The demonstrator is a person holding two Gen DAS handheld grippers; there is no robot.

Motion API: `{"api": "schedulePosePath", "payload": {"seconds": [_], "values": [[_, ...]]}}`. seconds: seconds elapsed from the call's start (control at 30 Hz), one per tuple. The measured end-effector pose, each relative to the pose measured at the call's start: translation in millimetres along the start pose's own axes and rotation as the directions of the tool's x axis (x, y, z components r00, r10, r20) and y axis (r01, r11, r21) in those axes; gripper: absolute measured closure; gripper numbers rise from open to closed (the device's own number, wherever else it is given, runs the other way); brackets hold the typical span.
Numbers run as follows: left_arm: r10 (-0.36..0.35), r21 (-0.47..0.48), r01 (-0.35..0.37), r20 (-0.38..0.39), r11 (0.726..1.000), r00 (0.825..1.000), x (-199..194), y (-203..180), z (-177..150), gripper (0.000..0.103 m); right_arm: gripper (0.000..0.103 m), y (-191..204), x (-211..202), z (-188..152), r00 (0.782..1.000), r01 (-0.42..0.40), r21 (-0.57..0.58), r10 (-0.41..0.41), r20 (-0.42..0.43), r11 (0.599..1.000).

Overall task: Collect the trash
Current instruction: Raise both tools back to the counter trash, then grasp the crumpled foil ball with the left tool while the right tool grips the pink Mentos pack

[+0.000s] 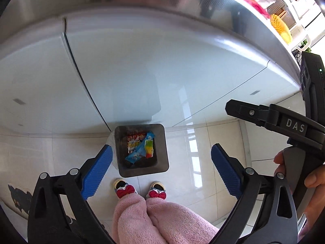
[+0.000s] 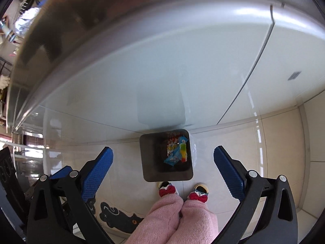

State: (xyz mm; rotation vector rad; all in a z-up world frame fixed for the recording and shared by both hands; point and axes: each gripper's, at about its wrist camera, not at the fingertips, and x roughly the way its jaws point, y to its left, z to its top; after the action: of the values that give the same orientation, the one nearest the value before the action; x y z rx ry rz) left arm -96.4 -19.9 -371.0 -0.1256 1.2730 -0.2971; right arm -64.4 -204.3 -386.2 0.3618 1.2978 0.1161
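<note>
Colourful wrappers half-shadowed inside dark bin.

Dark square trash bin upright on tiled floor against white cabinet; inside, blue wrapper, rainbow-striped wrapper, red-yellow printed packet, overlapping.

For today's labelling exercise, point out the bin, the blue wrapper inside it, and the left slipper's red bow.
bin (image 1: 162, 142), left wrist view, on its right rim.
blue wrapper (image 1: 135, 156), left wrist view, on its middle.
red bow (image 2: 167, 190), right wrist view, on the bow's centre, left slipper.
</note>
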Motion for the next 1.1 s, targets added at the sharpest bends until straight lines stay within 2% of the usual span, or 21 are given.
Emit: {"api": "schedulePosePath", "payload": {"seconds": [0.17, 0.33, 0.43, 0.53, 0.67, 0.73, 0.83, 0.93, 1.1], "values": [[0.014, 0.007, -0.015, 0.08, 1.0, 0.997, -42.8, 3.2, 23.5, 0.009, 0.003, 18.4, -64.0, 17.6, 0.994, 0.006, -0.046, -0.001, 0.109, 0.999], [0.028, 0.016, -0.031, 0.171, 0.999, 0.985, -91.9, 1.6, 58.6, 0.009, 0.003, 40.6, -113.6, 40.2, 0.973, -0.004, -0.07, 0.02, 0.229, 0.998], [0.026, 0.038, -0.035, 0.216, 0.999, 0.976, -115.9, -0.8, 82.8, 0.009, 0.003, 52.6, -129.2, 56.1, 0.956, -0.002, -0.077, 0.024, 0.294, 0.997], [0.027, 0.06, -0.043, 0.248, 0.997, 0.968, -123.2, -1.4, 101.1, 0.009, 0.003, 59.4, -137.4, 81.3, 0.945, 0.0, -0.068, 0.022, 0.326, 0.998], [0.011, 0.068, -0.031, 0.272, 0.997, 0.962, -126.6, 1.6, 127.1, 0.009, 0.006, 61.5, -136.8, 108.4, 0.94, -0.006, -0.046, 0.022, 0.341, 0.999], [-0.003, 0.072, -0.018, 0.276, 0.997, 0.961, -124.5, 3.4, 140.1, 0.013, 0.024, 64.1, -131.8, 118.5, 0.947, 0.004, -0.054, 0.013, 0.32, 0.999], [-0.02, 0.081, -0.003, 0.277, 0.997, 0.961, -117.0, 5.7, 159.4, 0.021, 0.036, 66.9, -115.6, 131.7, 0.959, 0.015, -0.066, 0.004, 0.282, 0.998], [-0.038, 0.082, 0.017, 0.263, 0.996, 0.964, -107.7, 10.3, 178.3, 0.028, 0.037, 69.2, -104.2, 137.4, 0.963, 0.022, -0.072, -0.002, 0.268, 0.997], [-0.067, 0.09, 0.047, 0.238, 0.995, 0.969, -90.4, 10.0, 203.1, 0.028, 0.037, 73.1, -85.9, 144.2, 0.969, 0.063, -0.086, -0.041, 0.242, 0.994]]}}
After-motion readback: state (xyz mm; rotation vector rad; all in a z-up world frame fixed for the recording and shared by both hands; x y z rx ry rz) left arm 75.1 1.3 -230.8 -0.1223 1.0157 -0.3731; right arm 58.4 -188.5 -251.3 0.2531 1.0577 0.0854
